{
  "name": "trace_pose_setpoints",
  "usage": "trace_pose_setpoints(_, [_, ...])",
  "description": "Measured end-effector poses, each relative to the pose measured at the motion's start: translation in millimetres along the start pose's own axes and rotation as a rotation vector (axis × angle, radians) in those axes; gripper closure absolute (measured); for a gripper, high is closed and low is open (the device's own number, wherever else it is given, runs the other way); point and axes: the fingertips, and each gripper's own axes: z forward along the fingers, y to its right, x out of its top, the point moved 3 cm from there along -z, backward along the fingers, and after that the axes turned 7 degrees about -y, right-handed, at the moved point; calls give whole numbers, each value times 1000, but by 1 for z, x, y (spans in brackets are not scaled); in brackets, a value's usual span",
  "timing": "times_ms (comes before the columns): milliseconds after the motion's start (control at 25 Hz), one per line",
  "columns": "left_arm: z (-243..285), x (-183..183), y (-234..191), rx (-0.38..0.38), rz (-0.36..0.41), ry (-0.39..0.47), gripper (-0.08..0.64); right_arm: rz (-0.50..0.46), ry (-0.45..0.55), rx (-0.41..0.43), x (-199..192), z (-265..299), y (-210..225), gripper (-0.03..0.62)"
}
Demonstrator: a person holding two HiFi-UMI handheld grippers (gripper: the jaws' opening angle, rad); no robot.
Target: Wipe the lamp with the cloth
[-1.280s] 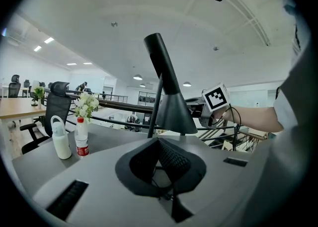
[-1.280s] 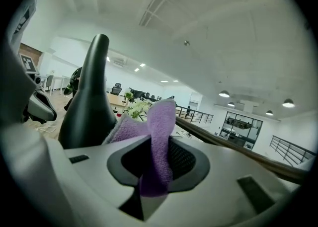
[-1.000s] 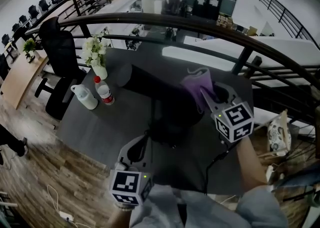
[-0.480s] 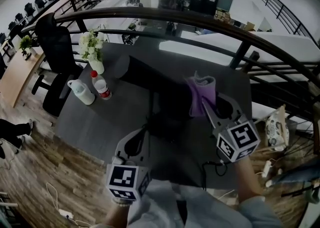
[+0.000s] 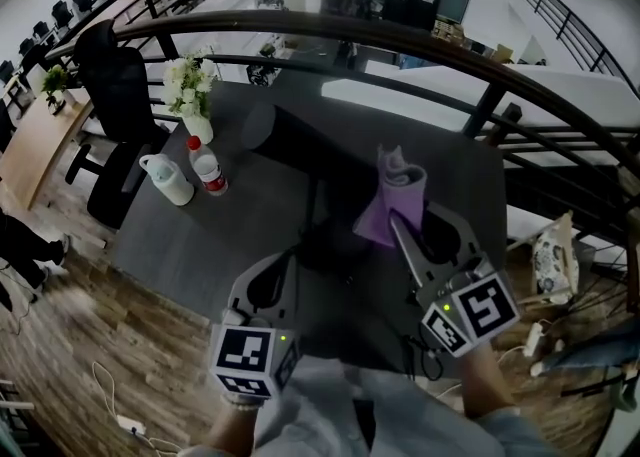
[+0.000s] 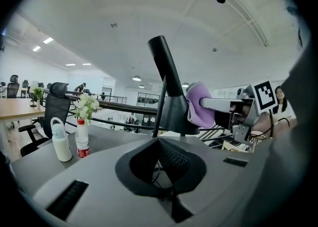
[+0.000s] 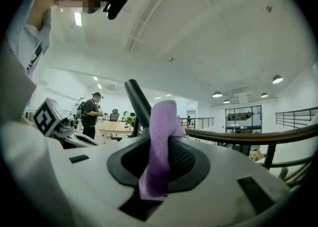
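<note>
The lamp (image 5: 300, 150) is black and stands on the dark grey table (image 5: 200, 235), its long arm (image 6: 161, 62) slanting up and its dark shade (image 6: 174, 114) hanging above a thin stem. Far left, a black office chair (image 5: 120, 95) sits off the table's corner. On that side of the table stands a vase of white flowers (image 5: 190, 95), with a white handled jug (image 5: 170, 180) and a red-capped water bottle (image 5: 208, 170) just beside each other in front of it. The left gripper (image 5: 290, 263) reaches toward the lamp's foot; in its own view the jaws come together at the bottom of the thin stem (image 6: 156, 121) and appear clamped on it. To the right of the shade, the purple cloth (image 5: 395, 200) is pinched between the jaws of the right gripper (image 5: 412, 215). The cloth stands up past the tips and trails down behind them (image 7: 159, 151), and its bunched top lies against the lamp shade in the left gripper view (image 6: 201, 109). A black curved railing (image 5: 450, 55) runs behind the table.
</note>
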Motion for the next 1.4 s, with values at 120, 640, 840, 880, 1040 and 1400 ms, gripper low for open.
trace_pose_setpoints(120, [-3, 0, -1, 4, -5, -1, 551, -10, 23, 26, 8, 1, -14, 499])
trace_pose_setpoints(640, [-10, -2, -14, 24, -20, 5, 551, 15, 55, 156, 15, 27, -64, 497])
trace_pose_setpoints(840, [-14, -3, -19, 44, -8, 24, 551, -9, 18, 164, 3, 39, -77, 497])
trace_pose_setpoints(880, [-15, -3, -20, 47, -10, 25, 551, -23, 6, 167, -1, 41, -79, 497])
trace_pose_setpoints(1040, [-17, -7, -27, 57, -26, 13, 551, -20, -45, 171, -22, 52, -87, 497])
trace_pose_setpoints(1400, [-23, -15, -28, 66, -46, -13, 551, -6, -145, 159, -70, 61, -93, 497])
